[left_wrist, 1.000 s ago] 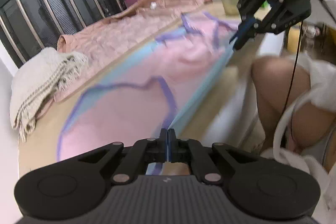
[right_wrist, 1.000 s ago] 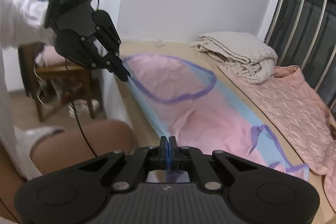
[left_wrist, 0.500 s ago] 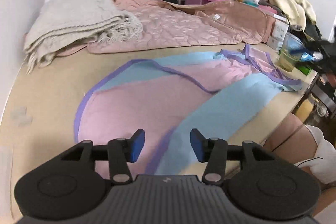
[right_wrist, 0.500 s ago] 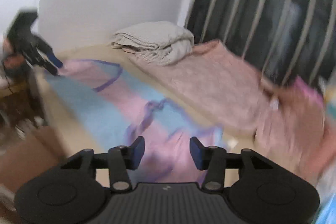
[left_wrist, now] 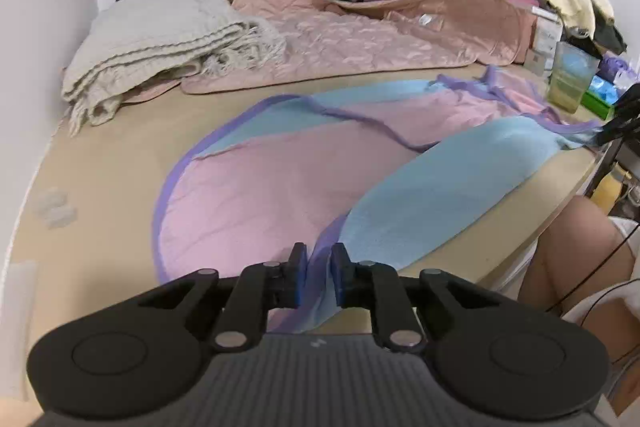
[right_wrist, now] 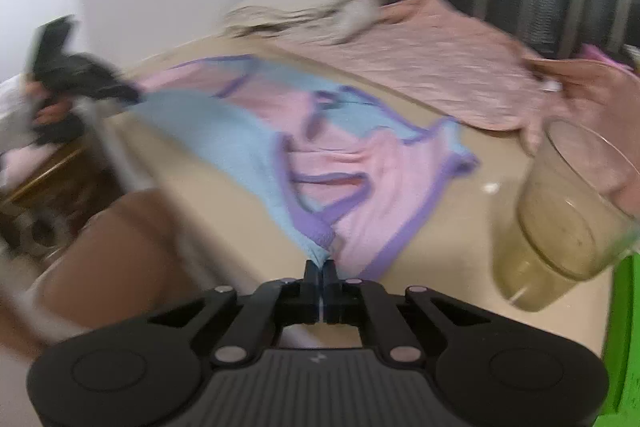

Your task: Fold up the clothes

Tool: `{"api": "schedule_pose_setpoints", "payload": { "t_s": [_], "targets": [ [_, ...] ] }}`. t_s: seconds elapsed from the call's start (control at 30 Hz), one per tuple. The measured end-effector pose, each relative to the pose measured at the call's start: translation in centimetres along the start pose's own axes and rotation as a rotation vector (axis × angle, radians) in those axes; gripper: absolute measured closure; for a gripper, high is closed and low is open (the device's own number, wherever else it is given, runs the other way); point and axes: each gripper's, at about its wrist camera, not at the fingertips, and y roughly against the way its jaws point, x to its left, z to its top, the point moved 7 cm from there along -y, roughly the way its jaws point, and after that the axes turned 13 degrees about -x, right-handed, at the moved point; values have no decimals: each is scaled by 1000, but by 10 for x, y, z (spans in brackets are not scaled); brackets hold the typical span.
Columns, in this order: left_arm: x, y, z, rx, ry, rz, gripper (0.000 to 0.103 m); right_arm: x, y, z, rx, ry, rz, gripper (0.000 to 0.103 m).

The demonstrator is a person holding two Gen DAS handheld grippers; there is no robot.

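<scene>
Beige tabletop [left_wrist: 108, 187] against a white wall, dark barred window behind. Cream knitted blanket [left_wrist: 160, 43] folded at the far left corner; quilted pink cover [left_wrist: 360, 47] spread along the back edge. A clear plastic cup [left_wrist: 570, 79] stands near the right end, clutter stacked beyond it.

Task item: pink and blue garment with purple trim [left_wrist: 280, 179], lying flat across the middle of the table, a blue panel folded over along the near edge. A second ago it hung stretched and lifted between both grippers; half a second ago it lay on the table with both sets of fingers wide apart and empty.

Left gripper [left_wrist: 318, 277]: jaws have just been closing, now a narrow gap, the purple-edged hem passing between the blue pads. Whether the pads actually press the cloth cannot be told.

Right gripper [right_wrist: 321, 285]: jaws have just been closing, fingers now together, pinching a blue and purple corner of the garment at its strap end. This view is motion-blurred. Cup sits just beside on the right here. Person's bare knee [right_wrist: 120, 259] at the table edge, left of the gripper.

Left gripper also visible far off in the right view [right_wrist: 120, 93], at the garment's opposite end.
</scene>
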Motion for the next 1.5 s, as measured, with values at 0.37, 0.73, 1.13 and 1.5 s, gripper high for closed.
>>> {"api": "schedule_pose_setpoints", "payload": {
  "t_s": [0.37,0.73,1.13,1.5],
  "targets": [
    [2,-10,29,-46,-66,39,93,-33,-36,34,57,174,-267,87],
    [-2,-8,26,-52,51,-52,45,10,-27,38,-175,30,-136,60],
    [-25,-29,18,-16,-23,-116,102,-20,-41,-3,-164,-143,-192,65],
    [-11,-37,42,-61,44,-89,89,-22,-40,-3,-163,-149,-187,63]
  ]
}}
